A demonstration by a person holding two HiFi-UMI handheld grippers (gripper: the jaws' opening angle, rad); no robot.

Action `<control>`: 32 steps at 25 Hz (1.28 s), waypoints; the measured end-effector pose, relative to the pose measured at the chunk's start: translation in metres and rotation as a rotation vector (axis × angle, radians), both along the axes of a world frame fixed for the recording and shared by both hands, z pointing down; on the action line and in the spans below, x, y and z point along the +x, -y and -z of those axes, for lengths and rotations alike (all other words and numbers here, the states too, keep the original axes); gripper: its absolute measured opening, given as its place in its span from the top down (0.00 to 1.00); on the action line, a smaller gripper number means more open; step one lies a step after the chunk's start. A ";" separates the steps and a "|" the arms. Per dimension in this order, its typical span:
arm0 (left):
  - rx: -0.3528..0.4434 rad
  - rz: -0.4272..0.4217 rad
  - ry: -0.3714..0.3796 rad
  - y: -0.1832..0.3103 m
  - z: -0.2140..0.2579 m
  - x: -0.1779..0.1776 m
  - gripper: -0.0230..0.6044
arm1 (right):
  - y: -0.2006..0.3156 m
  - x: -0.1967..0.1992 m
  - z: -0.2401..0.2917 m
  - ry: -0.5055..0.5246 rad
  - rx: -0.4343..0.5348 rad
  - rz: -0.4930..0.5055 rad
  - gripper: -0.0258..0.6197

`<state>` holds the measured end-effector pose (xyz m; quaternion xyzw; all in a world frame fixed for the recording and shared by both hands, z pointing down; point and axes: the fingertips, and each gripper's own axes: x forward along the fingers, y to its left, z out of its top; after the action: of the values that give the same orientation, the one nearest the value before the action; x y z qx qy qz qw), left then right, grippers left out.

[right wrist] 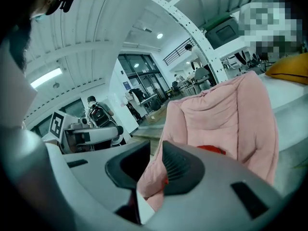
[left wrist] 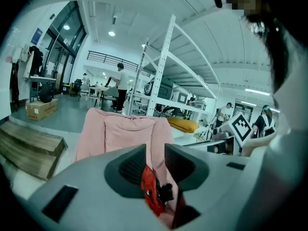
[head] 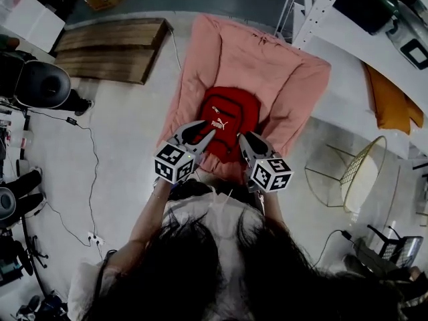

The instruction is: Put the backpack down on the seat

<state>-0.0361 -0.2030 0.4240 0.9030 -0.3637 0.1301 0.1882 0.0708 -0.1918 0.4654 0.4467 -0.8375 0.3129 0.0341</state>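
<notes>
A red backpack lies face up on the seat of a pink padded chair. Both grippers hover over the chair's near edge. My left gripper points at the backpack's near left corner, and my right gripper points at its near right corner. In the left gripper view the jaws of the left gripper stand a narrow gap apart. The backpack shows below and beyond them, and no pad presses on it. The right gripper also has a narrow gap, with only the pink chair and a red sliver of backpack behind it.
A wooden pallet lies on the floor left of the chair. A white shelf rack holding a yellow cushion stands to the right. A wire-frame stool is at the near right. Black equipment and cables are on the left.
</notes>
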 end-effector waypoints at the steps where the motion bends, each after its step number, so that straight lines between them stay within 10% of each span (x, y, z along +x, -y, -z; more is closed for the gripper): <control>1: -0.005 -0.005 -0.012 -0.001 0.001 -0.005 0.76 | 0.002 -0.005 0.002 -0.002 0.006 -0.011 0.83; 20: -0.031 -0.398 -0.087 -0.117 0.001 -0.134 0.76 | -0.127 -0.177 0.014 -0.065 0.012 -0.269 0.86; 32: -0.040 -0.459 -0.100 -0.188 0.025 -0.143 0.76 | -0.219 -0.188 0.039 -0.100 -0.001 -0.325 0.87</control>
<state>-0.1794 -0.0149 0.3994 0.9635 -0.1362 0.1317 0.1894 -0.1176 0.0275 0.4261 0.5914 -0.7512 0.2922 0.0250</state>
